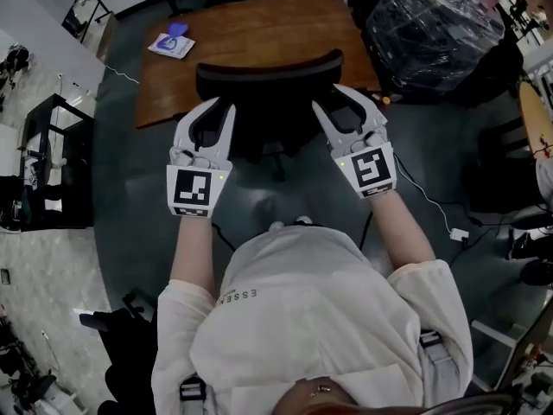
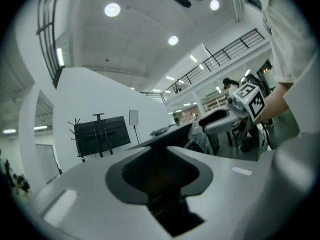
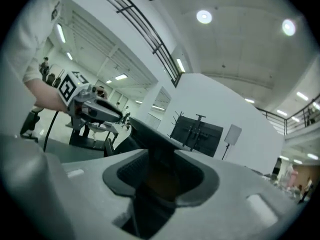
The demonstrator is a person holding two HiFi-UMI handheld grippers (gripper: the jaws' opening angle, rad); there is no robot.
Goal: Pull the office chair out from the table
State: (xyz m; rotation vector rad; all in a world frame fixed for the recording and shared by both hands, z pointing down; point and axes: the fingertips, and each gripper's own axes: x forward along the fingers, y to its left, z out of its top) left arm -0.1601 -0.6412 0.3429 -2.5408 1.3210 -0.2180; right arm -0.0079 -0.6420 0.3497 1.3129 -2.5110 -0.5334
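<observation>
The black office chair shows its curved backrest point(image 1: 268, 74) just in front of me, at the near edge of the brown wooden table point(image 1: 259, 20). My left gripper point(image 1: 220, 104) reaches the backrest's left end and my right gripper point(image 1: 333, 100) its right end. In the left gripper view the backrest's dark edge point(image 2: 165, 139) runs into the narrow gap of my left gripper point(image 2: 165, 184). In the right gripper view the backrest edge point(image 3: 150, 134) lies between the wider-set jaws of my right gripper point(image 3: 157, 184). Neither pair of pads visibly presses on it.
A blue and white item point(image 1: 173, 43) lies on the table's far left corner. A plastic-wrapped load point(image 1: 436, 28) stands at the right of the table. A black rack point(image 1: 52, 162) is on the left. A white cable point(image 1: 432, 201) runs over the grey floor.
</observation>
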